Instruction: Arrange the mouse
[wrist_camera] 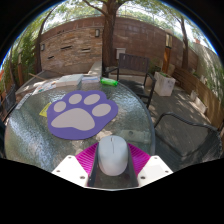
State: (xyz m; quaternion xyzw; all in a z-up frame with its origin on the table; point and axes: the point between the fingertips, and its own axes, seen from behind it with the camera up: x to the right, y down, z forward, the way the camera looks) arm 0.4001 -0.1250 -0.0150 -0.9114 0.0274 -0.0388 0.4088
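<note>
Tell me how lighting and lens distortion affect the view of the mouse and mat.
Gripper view: dappled tree shade and bright reflections mottle the glass table; the fisheye bends the brick wall; the white mouse, between the tongs, is evenly lit, and the paw-shaped mat stays readable.

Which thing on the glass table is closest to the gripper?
The white mouse, sitting between the gripper fingers. The purple paw-shaped mat lies beyond it, and the green object is farthest.
</note>
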